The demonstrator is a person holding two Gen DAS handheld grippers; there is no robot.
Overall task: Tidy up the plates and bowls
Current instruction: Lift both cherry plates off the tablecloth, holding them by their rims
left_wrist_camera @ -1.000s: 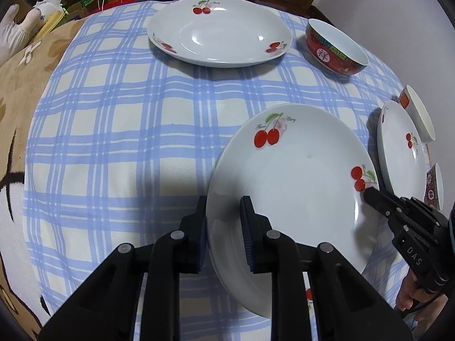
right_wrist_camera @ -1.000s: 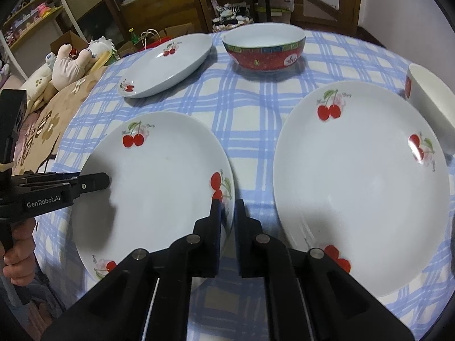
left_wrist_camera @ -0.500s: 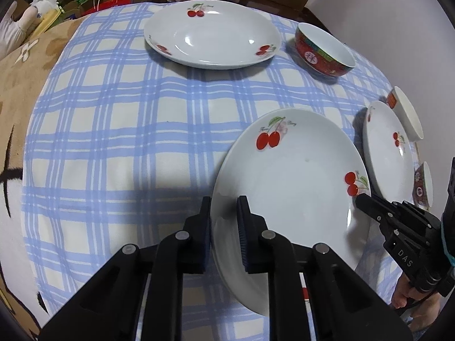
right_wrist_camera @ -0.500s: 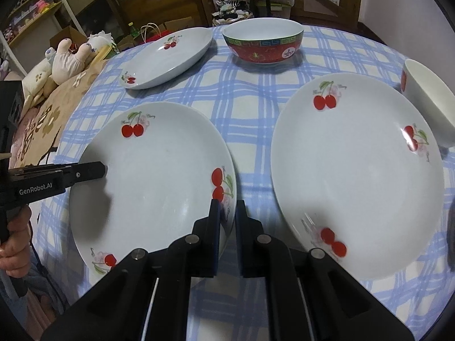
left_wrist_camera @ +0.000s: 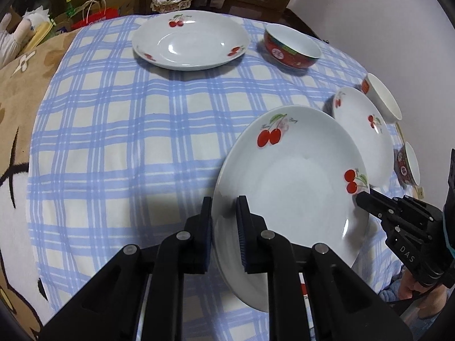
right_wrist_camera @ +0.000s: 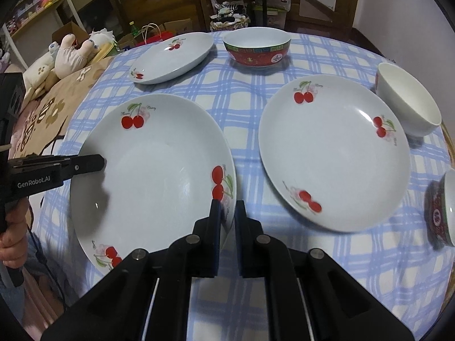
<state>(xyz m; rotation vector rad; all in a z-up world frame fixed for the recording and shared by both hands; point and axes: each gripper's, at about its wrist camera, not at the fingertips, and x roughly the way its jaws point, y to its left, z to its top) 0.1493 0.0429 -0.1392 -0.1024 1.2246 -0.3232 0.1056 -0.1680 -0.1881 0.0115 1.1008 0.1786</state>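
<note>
The step in hand looks like carrying one cherry plate [left_wrist_camera: 290, 187] to stack it: the left gripper [left_wrist_camera: 224, 221] is clamped on its left rim and the right gripper [right_wrist_camera: 227, 221] on its opposite rim, so the plate hangs tilted just above the checked tablecloth [left_wrist_camera: 128, 130] near the table's near edge. A second cherry plate [right_wrist_camera: 335, 153] lies flat just beside it, toward the right edge, with a third cherry plate [left_wrist_camera: 190, 39] and a red bowl [left_wrist_camera: 293, 48] at the far edge. Next, I judge, both hands must level the plate, centre it over a resting one and lower together.
</note>
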